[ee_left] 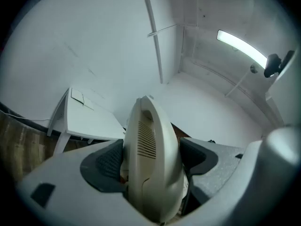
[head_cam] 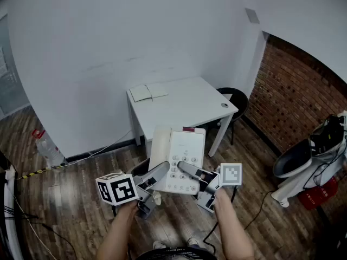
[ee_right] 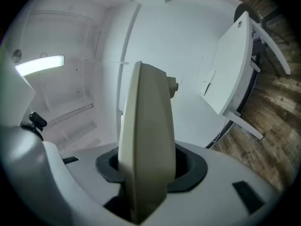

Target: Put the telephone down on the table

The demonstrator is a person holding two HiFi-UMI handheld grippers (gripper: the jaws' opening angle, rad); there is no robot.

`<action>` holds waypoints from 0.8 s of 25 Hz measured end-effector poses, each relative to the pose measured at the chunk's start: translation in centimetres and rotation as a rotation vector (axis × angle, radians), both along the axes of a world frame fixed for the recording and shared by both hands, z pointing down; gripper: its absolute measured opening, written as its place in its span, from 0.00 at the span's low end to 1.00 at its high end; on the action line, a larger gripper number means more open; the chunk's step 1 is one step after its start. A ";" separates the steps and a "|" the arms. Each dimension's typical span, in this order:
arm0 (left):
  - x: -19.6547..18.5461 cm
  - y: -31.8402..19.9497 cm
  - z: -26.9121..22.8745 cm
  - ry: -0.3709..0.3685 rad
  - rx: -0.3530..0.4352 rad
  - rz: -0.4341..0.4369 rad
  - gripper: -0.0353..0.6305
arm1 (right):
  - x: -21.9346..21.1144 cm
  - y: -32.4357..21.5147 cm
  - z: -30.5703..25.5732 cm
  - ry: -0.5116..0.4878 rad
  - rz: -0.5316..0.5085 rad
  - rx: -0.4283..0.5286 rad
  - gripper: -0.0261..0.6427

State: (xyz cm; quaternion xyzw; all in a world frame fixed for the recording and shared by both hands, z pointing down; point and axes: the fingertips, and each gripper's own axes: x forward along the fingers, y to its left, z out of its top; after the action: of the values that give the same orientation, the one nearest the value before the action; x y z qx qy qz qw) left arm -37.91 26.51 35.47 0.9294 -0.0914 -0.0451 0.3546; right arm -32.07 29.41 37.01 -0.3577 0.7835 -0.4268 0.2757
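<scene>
Head view shows the telephone [head_cam: 179, 158] carried in the air between two claws, not yet at the surface [head_cam: 190, 99], which stands well ahead of them. The left claw [head_cam: 161, 169] is spread wide and clamped across the handset [ee_left: 151, 159]. The right claw [head_cam: 187, 170], about half closed, pinches the base's thin edge. The likely risk is the handset slipping off its cradle, or the base pivoting out of that narrow hold and dropping to the wooden floor [head_cam: 70, 205] below. A notebook [head_cam: 148, 92] lies on the surface, ahead and left of the claws. A brick wall [head_cam: 295, 102] rises to their right.
</scene>
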 end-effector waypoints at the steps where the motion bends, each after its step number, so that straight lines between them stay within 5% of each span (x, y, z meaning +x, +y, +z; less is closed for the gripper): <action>1: 0.0 0.0 0.1 0.000 0.004 0.000 0.62 | -0.1 0.0 -0.1 0.001 -0.003 0.006 0.32; 20: 0.6 -1.6 1.3 0.006 -0.001 0.051 0.62 | 0.4 -1.2 1.1 0.020 0.056 -0.008 0.33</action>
State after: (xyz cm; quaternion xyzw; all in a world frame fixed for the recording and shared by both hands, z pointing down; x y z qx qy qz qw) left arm -37.28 24.88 36.76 0.9311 -0.0665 -0.0389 0.3565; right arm -31.65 28.18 38.13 -0.3848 0.7743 -0.4183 0.2783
